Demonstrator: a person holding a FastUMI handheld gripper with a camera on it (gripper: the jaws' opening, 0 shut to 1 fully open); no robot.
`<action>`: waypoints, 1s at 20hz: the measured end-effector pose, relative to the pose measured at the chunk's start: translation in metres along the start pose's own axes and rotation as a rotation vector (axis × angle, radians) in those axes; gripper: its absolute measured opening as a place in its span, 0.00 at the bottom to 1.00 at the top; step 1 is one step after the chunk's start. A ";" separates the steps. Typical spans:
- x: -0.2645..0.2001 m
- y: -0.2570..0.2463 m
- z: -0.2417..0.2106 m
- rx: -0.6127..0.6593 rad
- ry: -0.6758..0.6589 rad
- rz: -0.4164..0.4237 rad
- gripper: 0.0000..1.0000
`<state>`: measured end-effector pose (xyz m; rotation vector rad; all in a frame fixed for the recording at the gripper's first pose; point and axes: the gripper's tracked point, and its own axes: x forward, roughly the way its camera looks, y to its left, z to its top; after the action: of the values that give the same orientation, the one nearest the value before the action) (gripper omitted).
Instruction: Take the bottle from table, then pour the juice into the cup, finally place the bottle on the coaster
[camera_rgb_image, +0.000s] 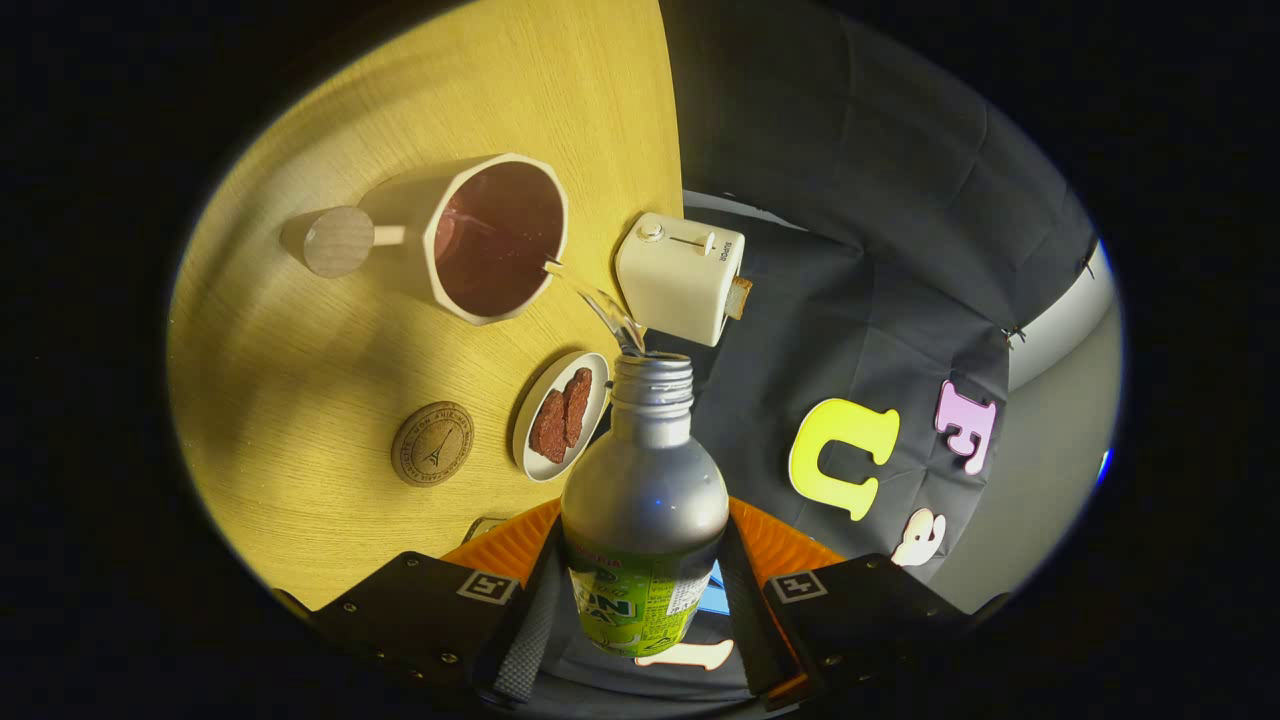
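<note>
We see a round-edged tabletop (330, 330) of pale yellow wood grain, lit warmly from above, with soft shadows falling across its surface. Beyond its edge hangs the booth's dark grey cloth wall (850, 200), creased in broad folds. Past the cloth we see a paler grey floor (1030, 500) and a light strip of wall (1065, 320).

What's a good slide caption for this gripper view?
Tongs shut on a tilted bottle, pouring a stream into the cup; coaster waits beside.
</note>
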<state>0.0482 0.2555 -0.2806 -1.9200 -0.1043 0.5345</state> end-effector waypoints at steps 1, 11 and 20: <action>0.001 0.001 0.000 -0.002 0.002 0.003 0.76; 0.001 0.003 0.000 -0.032 0.007 0.012 0.76; 0.002 0.002 0.002 -0.068 0.000 0.014 0.76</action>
<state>0.0488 0.2567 -0.2838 -1.9881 -0.1107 0.5464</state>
